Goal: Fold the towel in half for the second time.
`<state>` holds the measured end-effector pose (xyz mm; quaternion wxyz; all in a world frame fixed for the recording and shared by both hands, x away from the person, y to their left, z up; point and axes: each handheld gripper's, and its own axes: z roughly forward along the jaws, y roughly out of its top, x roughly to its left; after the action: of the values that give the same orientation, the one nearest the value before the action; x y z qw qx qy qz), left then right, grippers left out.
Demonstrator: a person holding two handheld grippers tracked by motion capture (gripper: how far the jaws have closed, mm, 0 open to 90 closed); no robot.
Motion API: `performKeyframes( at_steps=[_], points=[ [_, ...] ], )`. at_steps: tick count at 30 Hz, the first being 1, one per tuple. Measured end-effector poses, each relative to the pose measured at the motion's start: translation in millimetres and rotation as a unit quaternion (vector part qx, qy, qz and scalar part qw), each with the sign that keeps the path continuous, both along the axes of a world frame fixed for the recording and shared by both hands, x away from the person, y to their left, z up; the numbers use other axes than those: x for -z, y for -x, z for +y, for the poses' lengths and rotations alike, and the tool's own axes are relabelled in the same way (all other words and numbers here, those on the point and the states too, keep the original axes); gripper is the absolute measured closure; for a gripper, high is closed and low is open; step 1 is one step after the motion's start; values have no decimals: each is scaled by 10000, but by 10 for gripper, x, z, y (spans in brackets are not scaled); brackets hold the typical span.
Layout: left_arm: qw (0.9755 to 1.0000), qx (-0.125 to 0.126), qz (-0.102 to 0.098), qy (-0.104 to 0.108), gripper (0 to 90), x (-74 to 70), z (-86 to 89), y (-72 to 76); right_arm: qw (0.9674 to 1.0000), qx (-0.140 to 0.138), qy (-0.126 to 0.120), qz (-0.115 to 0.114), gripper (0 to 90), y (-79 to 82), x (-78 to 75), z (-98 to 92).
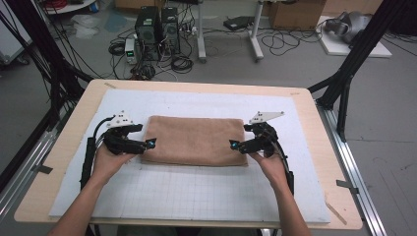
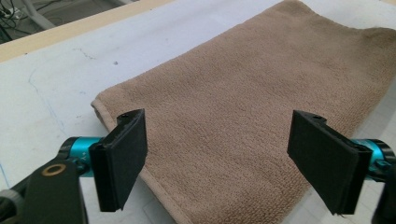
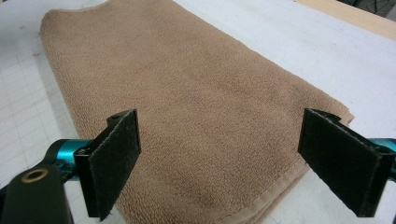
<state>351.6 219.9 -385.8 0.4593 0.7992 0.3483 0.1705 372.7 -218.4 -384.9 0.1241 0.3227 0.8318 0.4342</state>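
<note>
I am losing the towel's [image 2: 243,107] far corner past the right edge of the left gripper view, and its near hem is running off the bottom. In the right gripper view, the right pad [image 3: 348,161] is covering the towel's [image 3: 187,107] corner. From the high view, both forearms are leaving the frame below.

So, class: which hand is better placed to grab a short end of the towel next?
Neither clearly. Left gripper and right gripper each hover open at their own short end of the folded towel; left takes left, right takes right.
</note>
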Motion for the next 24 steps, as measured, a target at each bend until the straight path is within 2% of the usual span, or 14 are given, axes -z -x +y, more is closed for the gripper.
performKeyframes(
  at_steps=[24],
  points=[
    [9999, 49, -64, 92, 172, -26, 41, 78, 9999, -48, -60, -90, 122, 89, -27, -47]
  ],
)
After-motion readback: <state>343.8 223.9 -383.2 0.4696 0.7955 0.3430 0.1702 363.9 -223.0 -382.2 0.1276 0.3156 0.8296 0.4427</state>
